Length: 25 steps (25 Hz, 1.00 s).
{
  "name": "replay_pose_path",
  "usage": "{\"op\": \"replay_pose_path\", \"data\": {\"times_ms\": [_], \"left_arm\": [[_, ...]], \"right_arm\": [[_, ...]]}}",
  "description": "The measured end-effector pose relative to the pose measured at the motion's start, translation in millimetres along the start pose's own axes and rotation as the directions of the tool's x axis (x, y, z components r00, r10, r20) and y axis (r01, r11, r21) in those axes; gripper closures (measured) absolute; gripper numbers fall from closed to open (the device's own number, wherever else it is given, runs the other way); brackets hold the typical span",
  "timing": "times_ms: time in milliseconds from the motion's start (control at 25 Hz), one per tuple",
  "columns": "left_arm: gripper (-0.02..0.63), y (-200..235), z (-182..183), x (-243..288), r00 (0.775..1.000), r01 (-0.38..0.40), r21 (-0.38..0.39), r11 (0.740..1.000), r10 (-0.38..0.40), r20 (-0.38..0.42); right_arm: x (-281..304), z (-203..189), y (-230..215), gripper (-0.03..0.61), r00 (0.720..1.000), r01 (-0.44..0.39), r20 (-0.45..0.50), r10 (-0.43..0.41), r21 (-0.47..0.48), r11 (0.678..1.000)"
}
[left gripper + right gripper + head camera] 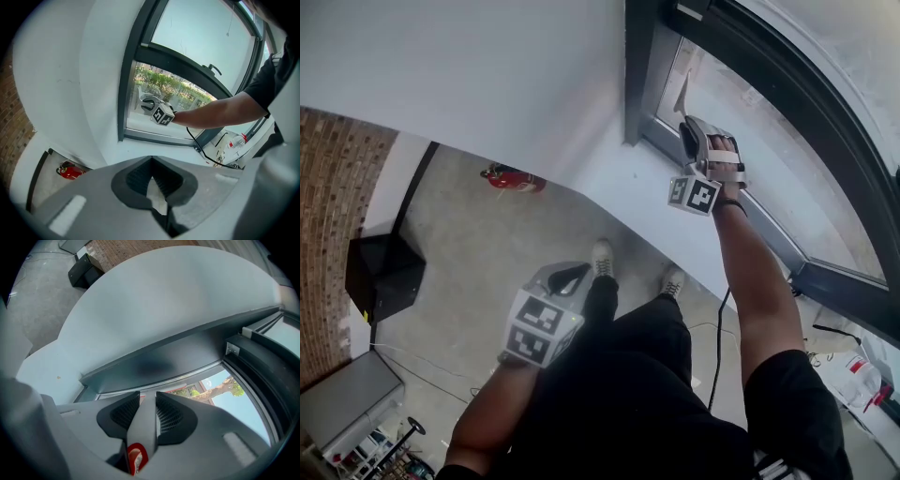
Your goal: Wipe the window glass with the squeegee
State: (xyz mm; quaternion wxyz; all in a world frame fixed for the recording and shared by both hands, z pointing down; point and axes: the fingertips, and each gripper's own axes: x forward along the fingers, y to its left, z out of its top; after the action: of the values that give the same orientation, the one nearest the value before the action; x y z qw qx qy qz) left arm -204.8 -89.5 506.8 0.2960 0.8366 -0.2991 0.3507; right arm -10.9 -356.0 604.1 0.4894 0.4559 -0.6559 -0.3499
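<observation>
Left hand-held gripper (pixel 572 277), nearest the head camera and low beside the legs, has its jaws closed on nothing. The right hand-held gripper (pixel 146 401) is clamped on the grey handle of the squeegee (pixel 146 427), held at the lower corner of the window glass (pixel 187 89) by the dark frame (pixel 637 75). Probable fault: the slim handle pivots between the pads under wiping pressure, tilting the blade off the pane. Only the right gripper view shows this grasp; only the left gripper view shows the arm's reach.
</observation>
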Motion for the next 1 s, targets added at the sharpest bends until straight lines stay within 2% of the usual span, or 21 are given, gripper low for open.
{"op": "replay_pose_path", "data": {"times_ms": [600,800,1000], "left_arm": [[0.614,-55,20,37,0.996,0.082,0.098,0.992,-0.078,-0.037],[0.614,-83,27,55,0.991,0.124,0.127,0.984,-0.117,-0.062],[0.614,-113,30,70,0.985,0.16,0.161,0.974,-0.148,-0.083]], "right_arm": [[-71,-79,8,0.451,0.997,0.005,-0.077,-0.006,-0.003,1.0],[-104,-107,6,0.451,0.995,-0.001,-0.102,0.004,0.024,1.0],[-134,-144,7,0.451,0.991,0.019,-0.133,-0.017,0.012,1.0]]}}
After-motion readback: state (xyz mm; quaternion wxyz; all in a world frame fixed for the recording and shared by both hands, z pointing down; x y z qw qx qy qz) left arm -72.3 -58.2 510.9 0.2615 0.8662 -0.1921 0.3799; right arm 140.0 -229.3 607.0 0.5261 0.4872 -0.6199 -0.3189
